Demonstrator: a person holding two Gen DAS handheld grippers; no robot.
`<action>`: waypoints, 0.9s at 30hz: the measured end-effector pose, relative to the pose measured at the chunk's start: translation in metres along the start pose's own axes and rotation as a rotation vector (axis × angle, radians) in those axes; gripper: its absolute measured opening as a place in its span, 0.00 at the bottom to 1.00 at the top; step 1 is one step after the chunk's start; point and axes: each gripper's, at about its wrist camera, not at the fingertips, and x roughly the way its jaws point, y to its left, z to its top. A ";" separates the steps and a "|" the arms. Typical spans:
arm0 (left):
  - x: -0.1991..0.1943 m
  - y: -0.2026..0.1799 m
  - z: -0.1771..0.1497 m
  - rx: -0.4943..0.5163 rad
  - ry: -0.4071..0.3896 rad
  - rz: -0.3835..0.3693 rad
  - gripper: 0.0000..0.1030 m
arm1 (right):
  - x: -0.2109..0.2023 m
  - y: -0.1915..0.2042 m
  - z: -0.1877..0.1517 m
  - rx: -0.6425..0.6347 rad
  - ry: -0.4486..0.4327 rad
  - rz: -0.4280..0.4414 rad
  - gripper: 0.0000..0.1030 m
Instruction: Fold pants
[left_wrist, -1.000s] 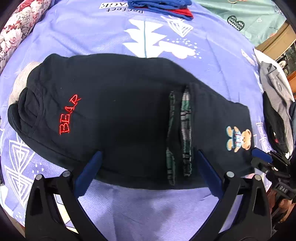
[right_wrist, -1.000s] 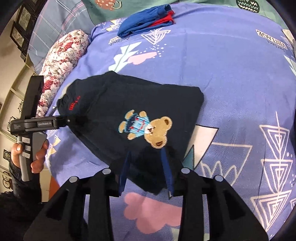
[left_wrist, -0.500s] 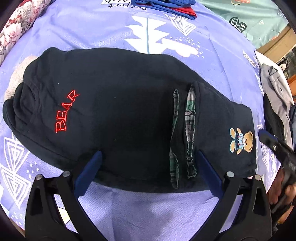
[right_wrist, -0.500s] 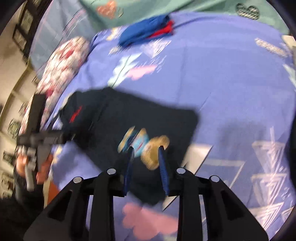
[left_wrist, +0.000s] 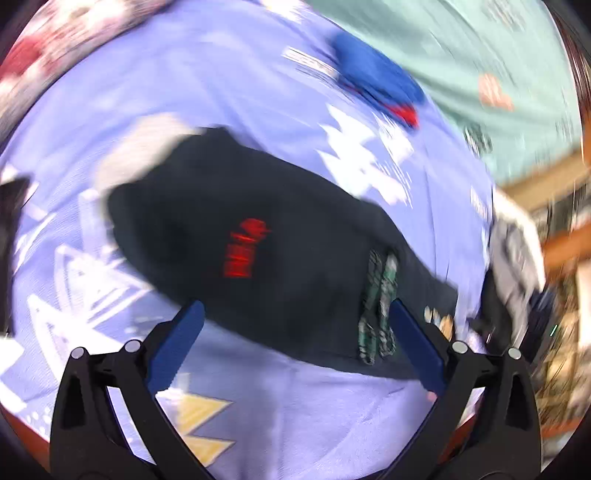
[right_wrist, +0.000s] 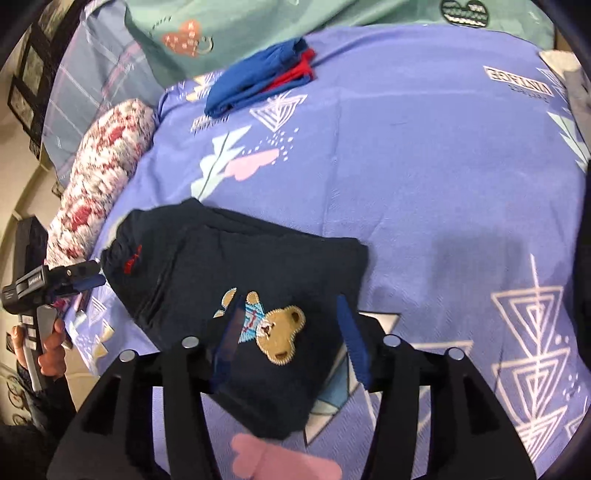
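The dark navy pants (right_wrist: 236, 269) lie folded on the purple bedsheet (right_wrist: 424, 166), with a bear patch (right_wrist: 273, 328) on top and red lettering (left_wrist: 243, 251) near the waistband end. The left wrist view is blurred; there the pants (left_wrist: 280, 251) show a plaid lining (left_wrist: 378, 314). My left gripper (left_wrist: 295, 332) is open and empty over the near edge of the pants; it also shows in the right wrist view (right_wrist: 79, 278). My right gripper (right_wrist: 291, 332) is open and empty, just above the bear patch.
A folded blue and red garment (right_wrist: 266, 74) lies at the far side of the bed. A floral bolster pillow (right_wrist: 99, 181) lies along the left. Grey and dark clothes (left_wrist: 517, 254) are piled at the right edge. A green blanket (right_wrist: 258, 22) lies behind.
My right gripper has opened wider over the bear patch. My left gripper has swung quickly leftward and back, blurring its view. The pants lie where they were.
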 end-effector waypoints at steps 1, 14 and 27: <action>-0.006 0.014 0.002 -0.047 -0.009 -0.012 0.98 | -0.001 -0.002 -0.001 0.014 -0.006 0.000 0.55; 0.024 0.078 0.024 -0.289 -0.003 -0.028 0.96 | 0.004 -0.003 -0.004 0.047 0.008 0.023 0.60; 0.044 0.094 0.051 -0.368 -0.035 -0.043 0.44 | 0.006 -0.002 0.002 0.071 0.004 0.051 0.60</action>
